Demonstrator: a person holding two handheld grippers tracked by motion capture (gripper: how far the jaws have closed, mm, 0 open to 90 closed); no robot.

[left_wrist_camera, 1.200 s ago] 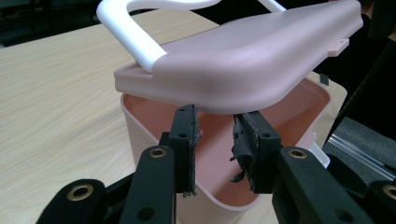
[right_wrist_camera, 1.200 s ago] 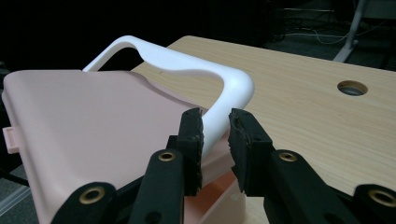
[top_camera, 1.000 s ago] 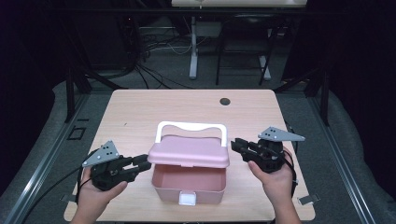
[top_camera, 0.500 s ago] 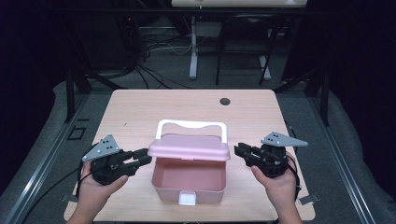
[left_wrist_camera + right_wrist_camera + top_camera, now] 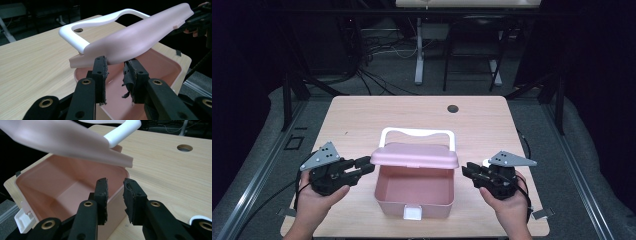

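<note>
Left tongs (image 5: 364, 165) stand part open at the pink lid's (image 5: 414, 156) left edge, gripping nothing; right tongs (image 5: 469, 171), jaws just widened, stand clear. Pink box (image 5: 412, 192) sits mid-table (image 5: 362, 120), lid raised. Opening appears nearly complete; the interior looks empty.

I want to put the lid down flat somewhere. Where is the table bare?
The widest bare stretch of table lies beyond the box, between its white handle and the round hole. The near strips on both sides of the box are taken by the left gripper and right gripper.
</note>
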